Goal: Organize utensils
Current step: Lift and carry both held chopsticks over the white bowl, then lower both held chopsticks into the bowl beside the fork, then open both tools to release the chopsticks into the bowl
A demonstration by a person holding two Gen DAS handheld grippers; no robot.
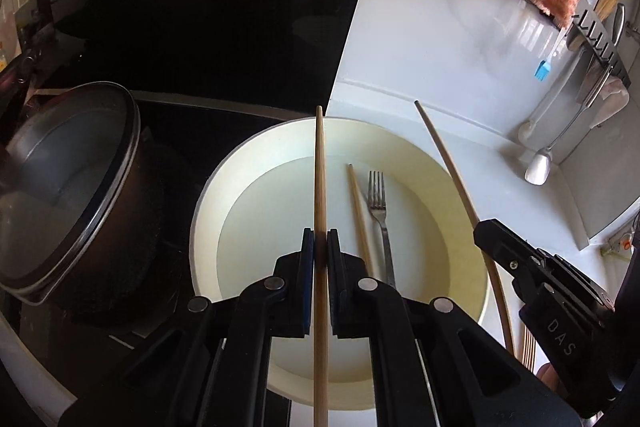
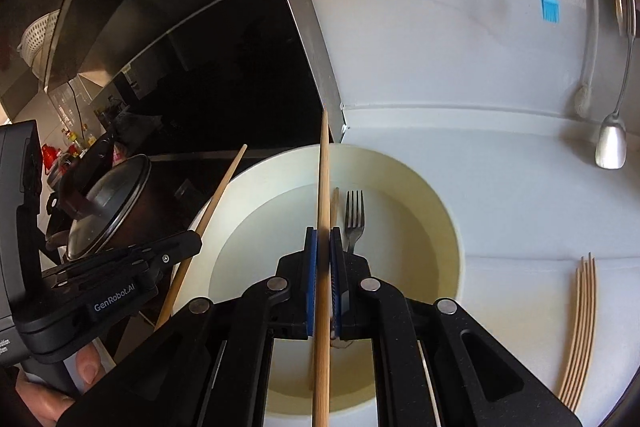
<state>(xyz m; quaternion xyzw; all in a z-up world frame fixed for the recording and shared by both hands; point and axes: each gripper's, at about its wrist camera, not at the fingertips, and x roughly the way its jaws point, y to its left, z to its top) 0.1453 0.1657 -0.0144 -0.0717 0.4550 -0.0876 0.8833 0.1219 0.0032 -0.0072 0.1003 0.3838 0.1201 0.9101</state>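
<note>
A wooden chopstick [image 1: 320, 187] is clamped between the closed pads of the left gripper [image 1: 320, 251], held above a cream bowl [image 1: 248, 163] that stands on the white counter [image 1: 440, 47] beside a lidded dark pot [image 1: 80, 187]. A second chopstick [image 2: 323, 207] is pinched likewise by the closed right gripper [image 2: 323, 251] over the same bowl. Inside the bowl one more chopstick [image 1: 358, 211] and a metal fork [image 1: 379, 203] are seen lying side by side, while a bundle of chopsticks [image 2: 580, 327] is laid on the counter, well apart to the bowl's right.
</note>
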